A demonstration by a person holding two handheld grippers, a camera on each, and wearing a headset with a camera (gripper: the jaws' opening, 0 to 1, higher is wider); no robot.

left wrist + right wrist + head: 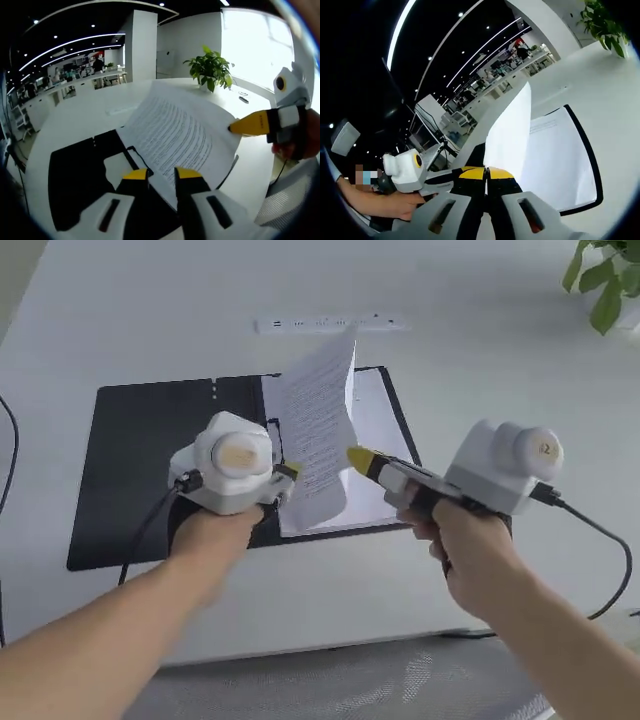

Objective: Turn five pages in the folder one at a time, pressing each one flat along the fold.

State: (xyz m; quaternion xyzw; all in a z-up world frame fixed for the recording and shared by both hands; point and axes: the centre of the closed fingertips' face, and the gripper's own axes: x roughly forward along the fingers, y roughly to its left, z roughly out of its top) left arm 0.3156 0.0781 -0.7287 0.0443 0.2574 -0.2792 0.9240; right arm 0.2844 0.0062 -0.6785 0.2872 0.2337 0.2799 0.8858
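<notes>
White table (150, 300), seen from the head view, bears the open black folder (140, 460), with one page (320, 430) standing up near the fold. In the left gripper view, the left gripper (161, 174) hovers over the folder, jaws slightly apart, apparently empty. In the right gripper view, the right gripper (486, 172) is clamped on the page's edge.

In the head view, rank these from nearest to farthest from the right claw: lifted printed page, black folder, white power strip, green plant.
1. The lifted white printed page, pinched in the right claw.
2. The black folder, open just beneath, spreading left.
3. The white power strip, beyond the folder's far edge.
4. The green leafy plant, far right corner.
</notes>
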